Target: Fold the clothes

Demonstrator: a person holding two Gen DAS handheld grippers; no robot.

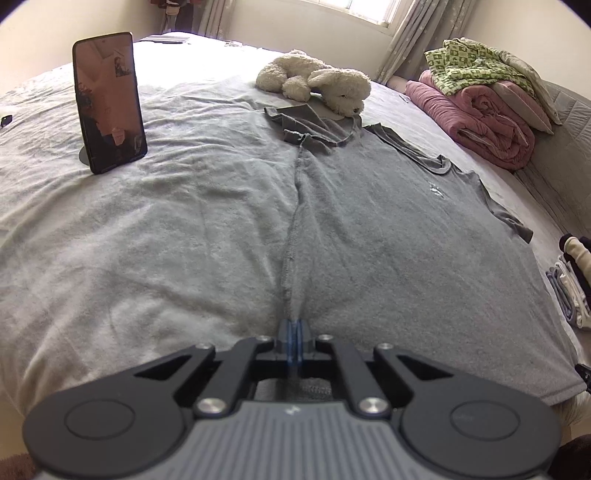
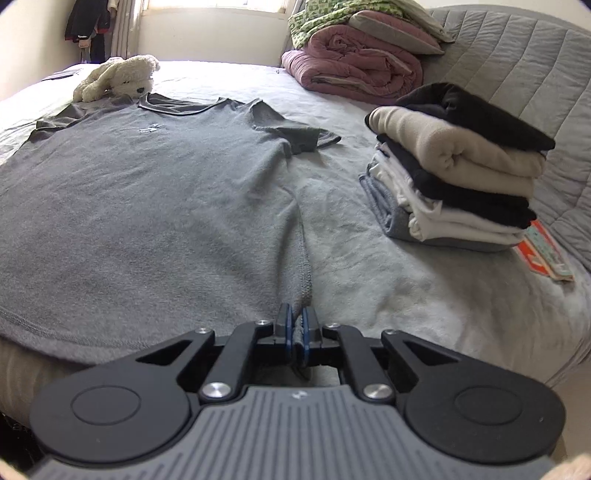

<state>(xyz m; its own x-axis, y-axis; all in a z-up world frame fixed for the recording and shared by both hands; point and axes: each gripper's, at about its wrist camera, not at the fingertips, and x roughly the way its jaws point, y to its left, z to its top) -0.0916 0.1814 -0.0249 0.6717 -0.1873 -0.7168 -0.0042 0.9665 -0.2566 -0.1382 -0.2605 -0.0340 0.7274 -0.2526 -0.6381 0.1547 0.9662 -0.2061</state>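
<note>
A: The T-shirt is grey, the plush dog cream.
B: Rolled quilt pink, the cloth on it green-checked; the folded stack black, beige, white.

**Daylight from the window, blown out at the top**

Both views are lit by a window at the top of the frame – overexposed to plain white, with glare washing out the far bedsheet beneath it. The near bedding is dimmer and evenly lit; shadows are soft, lying just under the folded stack at right. Fisheye distortion bulges the bed and darkens the corners. Focus is fair throughout, slightly soft and grainy – no motion blur.
</note>
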